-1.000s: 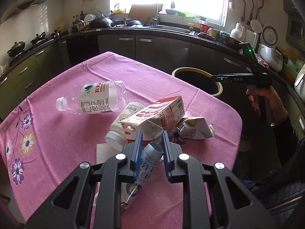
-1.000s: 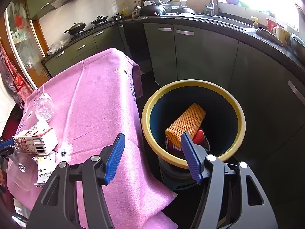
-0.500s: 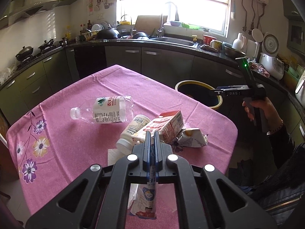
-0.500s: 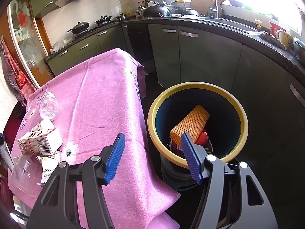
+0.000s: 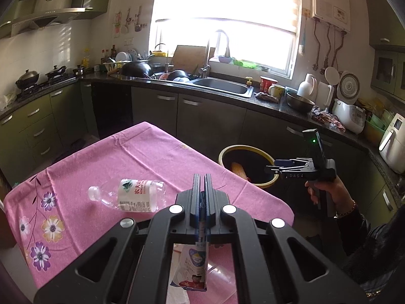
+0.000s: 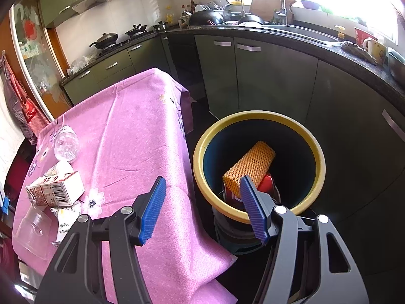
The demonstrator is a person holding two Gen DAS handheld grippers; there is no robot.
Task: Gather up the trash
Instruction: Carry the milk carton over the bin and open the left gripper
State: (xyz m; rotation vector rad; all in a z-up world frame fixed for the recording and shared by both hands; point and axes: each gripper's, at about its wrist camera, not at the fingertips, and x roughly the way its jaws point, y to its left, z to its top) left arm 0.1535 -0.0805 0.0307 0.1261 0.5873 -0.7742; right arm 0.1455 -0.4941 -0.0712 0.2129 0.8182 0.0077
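Left wrist view showed the left gripper (image 5: 201, 197) closed flat on a pouch (image 5: 193, 266) hanging above the table (image 5: 141, 157). It should be carried level to the bin (image 5: 263, 183), then released above the rim. The right gripper (image 6: 202, 202) stood open and empty near the bin.

Pink flowered tablecloth (image 5: 157, 167), yellow-rimmed dark bin (image 6: 258, 116), orange mesh sleeve (image 6: 250, 167).

Left gripper (image 5: 201, 190) clamped on flattened carton (image 5: 193, 266), above pink tablecloth (image 5: 141, 162), plastic bottle (image 5: 131, 195) lying beyond
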